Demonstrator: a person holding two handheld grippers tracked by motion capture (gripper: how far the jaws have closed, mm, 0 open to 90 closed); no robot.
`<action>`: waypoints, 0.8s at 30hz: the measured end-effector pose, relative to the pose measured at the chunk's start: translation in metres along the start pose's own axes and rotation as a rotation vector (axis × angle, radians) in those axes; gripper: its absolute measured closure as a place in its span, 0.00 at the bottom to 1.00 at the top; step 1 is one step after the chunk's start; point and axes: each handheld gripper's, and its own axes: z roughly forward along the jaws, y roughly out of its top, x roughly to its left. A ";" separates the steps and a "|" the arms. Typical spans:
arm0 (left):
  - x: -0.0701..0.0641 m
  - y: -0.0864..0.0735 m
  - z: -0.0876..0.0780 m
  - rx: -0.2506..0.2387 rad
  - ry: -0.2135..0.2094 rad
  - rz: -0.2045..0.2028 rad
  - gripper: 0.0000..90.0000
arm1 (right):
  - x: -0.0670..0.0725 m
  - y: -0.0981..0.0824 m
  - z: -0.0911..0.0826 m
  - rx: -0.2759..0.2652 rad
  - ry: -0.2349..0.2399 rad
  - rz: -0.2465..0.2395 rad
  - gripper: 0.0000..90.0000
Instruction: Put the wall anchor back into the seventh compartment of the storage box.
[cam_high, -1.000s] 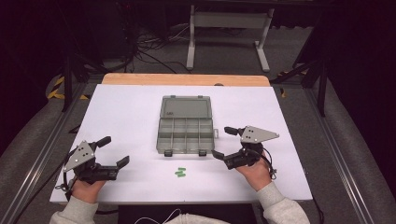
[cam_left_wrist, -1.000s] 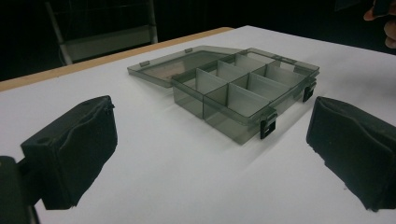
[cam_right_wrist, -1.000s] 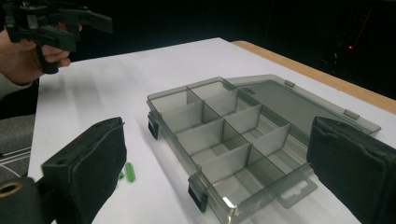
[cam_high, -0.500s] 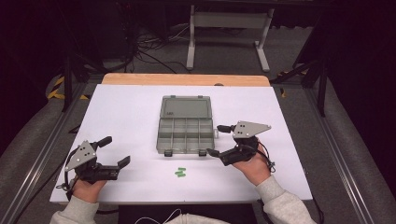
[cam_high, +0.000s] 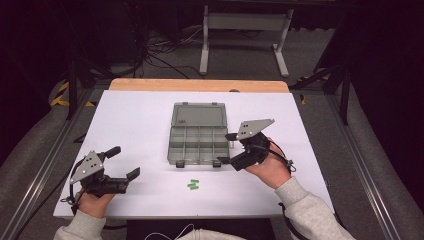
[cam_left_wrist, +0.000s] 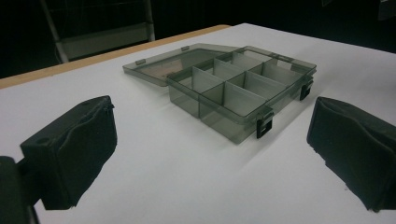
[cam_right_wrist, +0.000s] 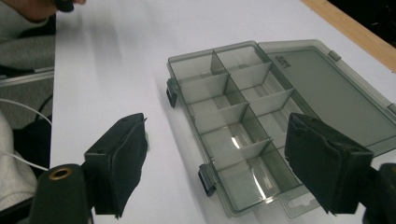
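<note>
My right gripper (cam_high: 228, 148) hovers at the right edge of the compartment box (cam_high: 197, 143), jaws apart w/ nothing between them; they've just been closing a bit but no pad presses on anything. In the right gripper view the box (cam_right_wrist: 233, 126) lies below and between my two black pads (cam_right_wrist: 121, 163), open, lid (cam_right_wrist: 327, 88) folded flat on the white sheet beyond the tray, dividers visible, compartments look bare. My left gripper (cam_high: 121, 162) sits near the front left corner of the table (cam_high: 125, 115), well apart from the box, jaws wide, nothing held; in the left gripper view the box (cam_left_wrist: 233, 88) is ahead, black latches (cam_left_wrist: 264, 126) facing me. Two small green pieces (cam_high: 193, 184) lie on the sheet just in front of the box, between my hands, untouched.
</note>
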 end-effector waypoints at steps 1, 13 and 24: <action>0.000 0.000 0.000 0.000 0.000 0.003 0.02 | 0.000 0.003 0.001 0.021 0.000 -0.007 0.24; -0.001 0.000 0.001 -0.002 0.002 -0.003 0.03 | -0.004 0.019 0.008 0.159 0.021 -0.030 0.23; 0.000 -0.001 0.001 0.004 0.009 -0.006 0.02 | -0.008 0.026 0.015 0.305 0.037 -0.020 0.25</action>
